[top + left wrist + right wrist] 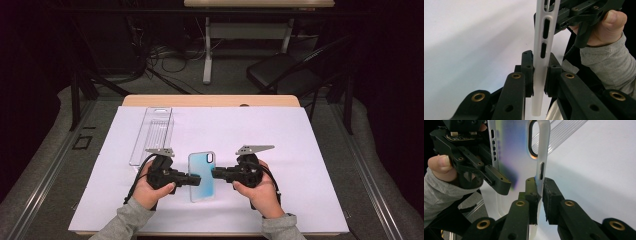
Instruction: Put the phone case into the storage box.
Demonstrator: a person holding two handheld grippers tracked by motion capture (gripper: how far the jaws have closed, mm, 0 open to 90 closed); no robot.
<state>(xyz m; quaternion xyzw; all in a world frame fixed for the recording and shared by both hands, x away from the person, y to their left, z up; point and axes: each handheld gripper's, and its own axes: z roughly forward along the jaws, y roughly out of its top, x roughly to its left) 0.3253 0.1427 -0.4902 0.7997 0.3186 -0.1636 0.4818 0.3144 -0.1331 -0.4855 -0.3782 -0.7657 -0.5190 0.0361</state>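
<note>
High view: you hold one translucent blue-tinted plastic phone case (202, 176) just above the white sheet (300, 150) near the table's front edge, long axis running front to back. Your left gripper (195, 180) pinches its left side, your right gripper (216, 173) its right rim, both jaw pairs closed on it. Beyond, near the far-left corner, lies one clear plastic tray (152, 134).

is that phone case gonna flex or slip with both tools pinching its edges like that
The phone case looks thin and translucent, so it is probably light and somewhat bendy. The left tool and right tool each clamp only a narrow side rim, so it may twist or bow. Its glossy surface could be slippery.
</note>
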